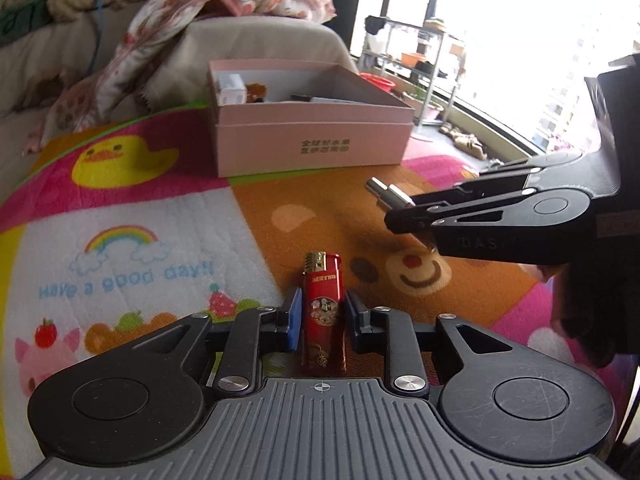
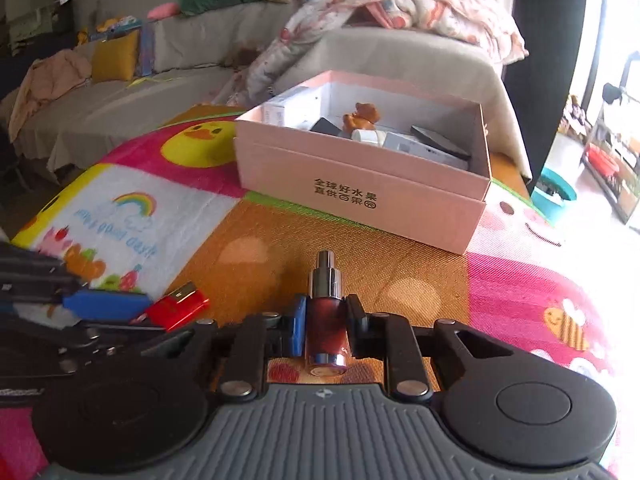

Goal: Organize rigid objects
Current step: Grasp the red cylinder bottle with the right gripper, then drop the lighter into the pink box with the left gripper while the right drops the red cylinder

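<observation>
lighter (image 1: 322, 312) clamped in left fingers (image 1: 294, 312); right fingers (image 2: 298, 330) clamped on pump bottle (image 2: 326, 320).

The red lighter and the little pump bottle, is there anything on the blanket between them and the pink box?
Nothing visible. The left gripper has the red lighter between its pads, the right gripper is shut on the pump bottle, and only bare blanket lies before the open pink box.

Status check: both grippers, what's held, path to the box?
Left gripper shut on red lighter. Right gripper shut on pump bottle. Pink box open ahead, path unobstructed.
</observation>
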A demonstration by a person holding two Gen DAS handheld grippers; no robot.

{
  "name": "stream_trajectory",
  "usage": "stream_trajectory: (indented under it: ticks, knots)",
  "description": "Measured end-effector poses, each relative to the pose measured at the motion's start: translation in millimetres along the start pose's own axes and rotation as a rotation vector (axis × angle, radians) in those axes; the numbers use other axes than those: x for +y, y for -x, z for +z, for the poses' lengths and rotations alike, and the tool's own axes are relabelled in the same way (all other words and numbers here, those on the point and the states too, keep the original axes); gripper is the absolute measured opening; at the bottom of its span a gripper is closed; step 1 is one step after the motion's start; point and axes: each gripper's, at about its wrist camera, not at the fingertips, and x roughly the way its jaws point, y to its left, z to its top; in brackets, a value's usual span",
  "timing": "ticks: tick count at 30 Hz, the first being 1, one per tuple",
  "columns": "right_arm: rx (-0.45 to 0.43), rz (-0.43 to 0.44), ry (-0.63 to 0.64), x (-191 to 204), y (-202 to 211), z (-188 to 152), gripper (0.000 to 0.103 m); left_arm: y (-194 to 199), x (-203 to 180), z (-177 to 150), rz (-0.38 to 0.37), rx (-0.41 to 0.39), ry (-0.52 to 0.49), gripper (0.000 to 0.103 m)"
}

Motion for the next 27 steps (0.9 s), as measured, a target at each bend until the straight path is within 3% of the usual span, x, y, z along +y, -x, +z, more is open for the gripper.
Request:
stream_trajectory:
  ticks: [11, 27]
  knots:
    - [-0.057, -0.029, -0.005, -5.7, 45.7, -17.2, 0.020, 1.4, -10.1, -2.8, -0.015, 0.006, -0.035, 0.026]
    - [-0.078, -0.049, -0.049, -18.2, 60.1, -24.2, 0.020, 7.7, -11.7, 3.8, -0.061, -0.023, -0.016, 0.026]
